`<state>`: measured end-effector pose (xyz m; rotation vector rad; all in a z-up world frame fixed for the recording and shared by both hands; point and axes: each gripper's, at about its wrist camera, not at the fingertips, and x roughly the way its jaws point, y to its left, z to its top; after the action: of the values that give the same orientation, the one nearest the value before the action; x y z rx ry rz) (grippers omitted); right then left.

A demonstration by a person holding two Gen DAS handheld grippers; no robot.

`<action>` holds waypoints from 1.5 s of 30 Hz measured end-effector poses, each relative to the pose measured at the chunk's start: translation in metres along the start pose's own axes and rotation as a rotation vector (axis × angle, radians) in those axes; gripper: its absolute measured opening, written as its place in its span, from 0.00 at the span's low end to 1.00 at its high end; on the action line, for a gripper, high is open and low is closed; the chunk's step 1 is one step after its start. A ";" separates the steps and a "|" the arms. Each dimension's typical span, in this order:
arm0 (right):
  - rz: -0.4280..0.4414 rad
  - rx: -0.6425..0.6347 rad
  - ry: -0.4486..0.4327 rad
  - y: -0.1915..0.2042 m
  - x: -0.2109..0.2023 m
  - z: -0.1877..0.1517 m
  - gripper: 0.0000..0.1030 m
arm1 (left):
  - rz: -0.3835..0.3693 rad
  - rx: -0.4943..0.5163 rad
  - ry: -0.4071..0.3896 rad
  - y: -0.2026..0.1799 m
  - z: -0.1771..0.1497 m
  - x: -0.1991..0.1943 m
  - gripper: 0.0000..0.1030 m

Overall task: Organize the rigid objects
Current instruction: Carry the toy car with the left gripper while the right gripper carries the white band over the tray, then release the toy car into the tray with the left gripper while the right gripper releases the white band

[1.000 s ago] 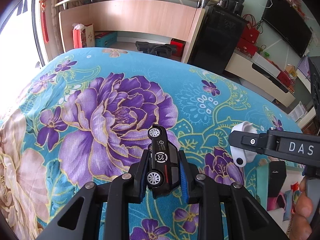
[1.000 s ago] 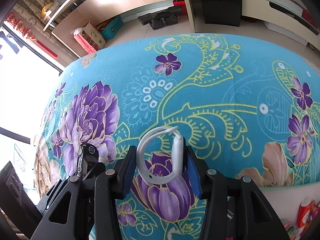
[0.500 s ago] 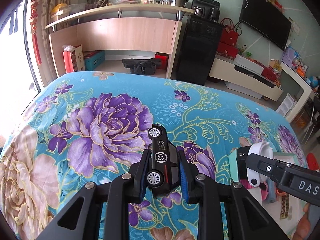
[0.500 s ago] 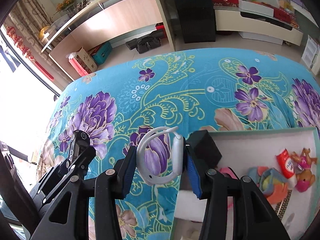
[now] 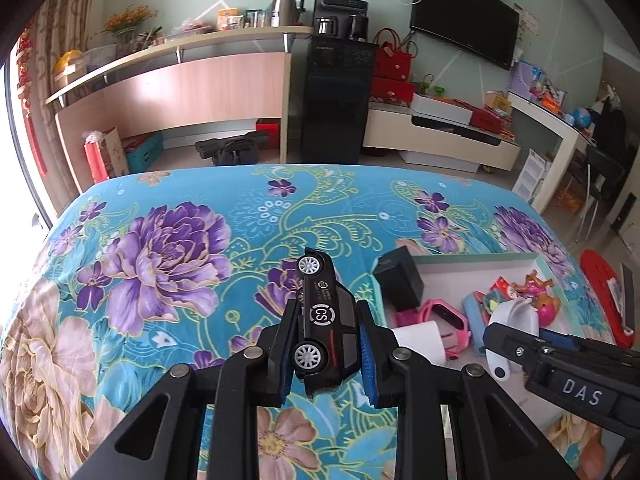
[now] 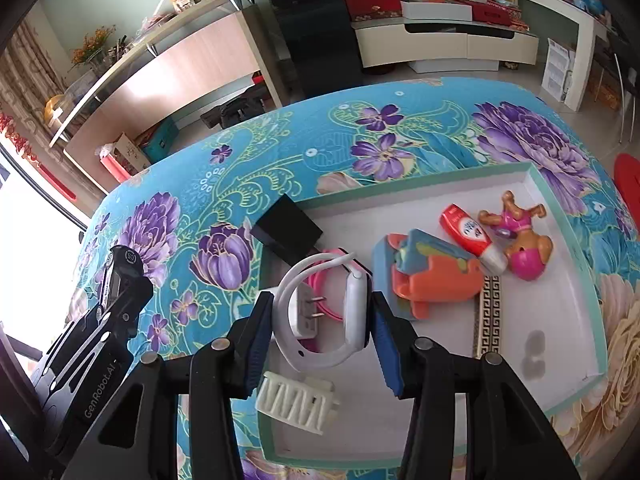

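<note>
From your left wrist view, your left hand-held gripper (image 5: 326, 350) is clenched on a black toy car (image 5: 326, 322), which sits nose-up between the blue pads with one side and its two white wheels facing the camera, above the flowered blue cloth (image 5: 172, 248) that covers the surface. To the right and a little ahead lies the shallow tray (image 5: 460, 257) with a white floor and pale green rim; a black box (image 5: 400, 282) leans on its near-left corner, and a pink watch (image 5: 444, 318) and a few small toys lie inside. Your right hand-held gripper (image 5: 508, 338) reaches in from the lower right above the tray, a white band just visible at its tip. From your right wrist view, your right hand-held gripper (image 6: 320, 332) is grasping a white watch (image 6: 332, 316), its face against the right pad and its looped strap against the left one, held over the near-left part of the tray (image 6: 576, 248). Directly under it you see a white plug (image 6: 306, 312) and the pink watch (image 6: 324, 292); a white ribbed piece (image 6: 296, 402) lies nearer the camera. Farther right in the tray are a blue and orange toy (image 6: 428, 276), a red tube (image 6: 470, 236) and a pink toy dog (image 6: 520, 238). Your left hand-held gripper (image 6: 120, 280) shows at the left edge, the car (image 6: 120, 276) in it, beside the tray and over the cloth.
</note>
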<state>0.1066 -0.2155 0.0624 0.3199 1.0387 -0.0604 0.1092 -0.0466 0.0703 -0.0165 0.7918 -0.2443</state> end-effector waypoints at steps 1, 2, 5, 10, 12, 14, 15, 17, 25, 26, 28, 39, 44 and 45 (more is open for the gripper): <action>-0.008 0.006 0.002 -0.004 -0.001 -0.003 0.48 | -0.008 0.015 -0.002 -0.006 -0.001 -0.002 0.28; -0.015 0.011 0.003 -0.009 -0.002 -0.006 0.48 | -0.017 0.030 -0.004 -0.012 -0.002 -0.004 0.28; -0.029 0.037 0.009 -0.025 -0.005 -0.012 0.48 | -0.052 0.068 0.006 -0.028 -0.009 -0.008 0.28; -0.063 0.086 0.006 -0.052 -0.013 -0.019 0.48 | -0.079 0.134 0.027 -0.056 -0.018 -0.010 0.28; -0.070 0.099 0.006 -0.061 -0.017 -0.021 0.48 | -0.087 0.159 0.026 -0.067 -0.020 -0.012 0.28; -0.074 0.119 0.007 -0.071 -0.020 -0.024 0.48 | -0.101 0.180 0.026 -0.078 -0.023 -0.015 0.28; -0.076 0.126 0.009 -0.076 -0.021 -0.026 0.48 | -0.107 0.190 0.025 -0.083 -0.025 -0.017 0.28; -0.083 0.145 0.013 -0.086 -0.023 -0.029 0.48 | -0.120 0.215 0.024 -0.095 -0.028 -0.019 0.28; -0.088 0.185 0.033 -0.112 -0.026 -0.038 0.48 | -0.135 0.290 0.066 -0.132 -0.045 -0.014 0.28; -0.087 0.188 0.038 -0.114 -0.025 -0.039 0.48 | -0.133 0.294 0.072 -0.134 -0.047 -0.013 0.28; -0.083 0.195 0.050 -0.118 -0.022 -0.041 0.48 | -0.127 0.298 0.083 -0.136 -0.050 -0.011 0.28; -0.059 0.197 0.080 -0.120 -0.011 -0.044 0.48 | -0.081 0.264 0.106 -0.123 -0.055 -0.015 0.28; -0.051 0.186 0.085 -0.116 -0.005 -0.043 0.48 | -0.071 0.223 0.111 -0.108 -0.055 -0.025 0.29; -0.045 0.187 0.087 -0.116 -0.004 -0.043 0.48 | -0.067 0.215 0.113 -0.104 -0.056 -0.027 0.29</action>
<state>0.0455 -0.3139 0.0189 0.4722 1.1291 -0.1858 0.0298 -0.1376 0.0608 0.1746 0.8745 -0.3954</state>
